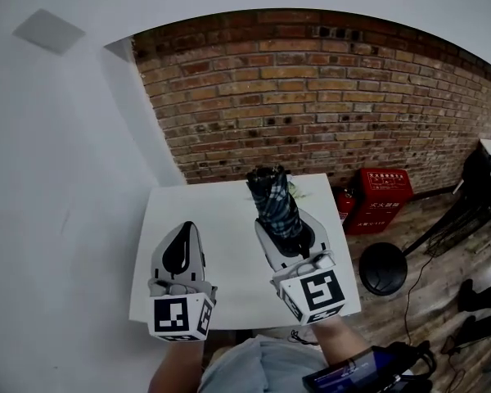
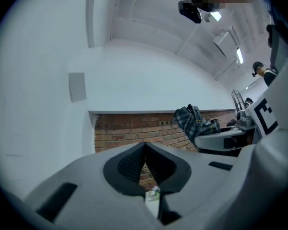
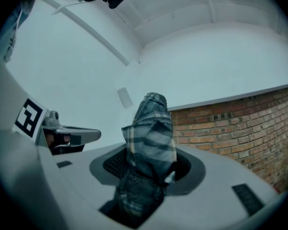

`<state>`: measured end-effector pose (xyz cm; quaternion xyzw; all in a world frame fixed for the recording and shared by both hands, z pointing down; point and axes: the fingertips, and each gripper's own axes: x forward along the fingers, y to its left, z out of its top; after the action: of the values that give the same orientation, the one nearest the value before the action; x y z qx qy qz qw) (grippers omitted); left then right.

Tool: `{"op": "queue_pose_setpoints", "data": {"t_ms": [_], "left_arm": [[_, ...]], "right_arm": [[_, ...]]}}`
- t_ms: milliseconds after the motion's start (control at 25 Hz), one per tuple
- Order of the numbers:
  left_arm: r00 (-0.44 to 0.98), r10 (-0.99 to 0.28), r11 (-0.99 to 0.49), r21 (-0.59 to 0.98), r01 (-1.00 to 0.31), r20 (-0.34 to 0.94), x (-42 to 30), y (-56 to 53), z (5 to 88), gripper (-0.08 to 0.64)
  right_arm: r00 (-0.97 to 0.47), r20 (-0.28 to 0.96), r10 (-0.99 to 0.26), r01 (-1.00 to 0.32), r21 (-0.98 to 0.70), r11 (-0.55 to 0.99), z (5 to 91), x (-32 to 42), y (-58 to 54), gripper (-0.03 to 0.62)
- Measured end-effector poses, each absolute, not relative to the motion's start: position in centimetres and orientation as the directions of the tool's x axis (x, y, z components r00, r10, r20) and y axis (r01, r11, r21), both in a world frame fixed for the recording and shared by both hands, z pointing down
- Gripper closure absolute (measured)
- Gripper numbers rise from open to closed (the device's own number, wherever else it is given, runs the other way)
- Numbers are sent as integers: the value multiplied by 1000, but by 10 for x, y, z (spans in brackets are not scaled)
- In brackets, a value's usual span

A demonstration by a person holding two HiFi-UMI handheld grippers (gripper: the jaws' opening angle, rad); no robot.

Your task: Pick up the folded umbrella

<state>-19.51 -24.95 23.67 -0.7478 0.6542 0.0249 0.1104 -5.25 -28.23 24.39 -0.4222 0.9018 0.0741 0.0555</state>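
Right gripper (image 3: 149, 169) clamps folded umbrella (image 3: 151, 133), seemingly clear of table (image 1: 221, 211) near its far edge. Left gripper (image 2: 145, 164) closed, empty. Lift straight, grip firm, avoid tilt.

The left hand-held gripper (image 1: 185, 234), at 7 o'clock, points toward 12, jaws seemingly together and empty. The right hand-held gripper (image 1: 293, 234), at 5 o'clock, clamps the folded umbrella (image 1: 272, 195).

base of folded umbrella (image 3: 151, 128) hidden within right tongs (image 3: 151, 163), red boxes (image 1: 386, 188) with print too small to read
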Motion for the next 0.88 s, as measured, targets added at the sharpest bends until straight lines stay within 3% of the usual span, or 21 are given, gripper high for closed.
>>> {"op": "queue_pose_setpoints", "data": {"t_ms": [880], "left_arm": [[134,-975,-111,-136,-984,-176,-194,-249,240,552]], "right_arm": [[-643,-164,-748,-765,107,635,247,-54,-280,388]]}}
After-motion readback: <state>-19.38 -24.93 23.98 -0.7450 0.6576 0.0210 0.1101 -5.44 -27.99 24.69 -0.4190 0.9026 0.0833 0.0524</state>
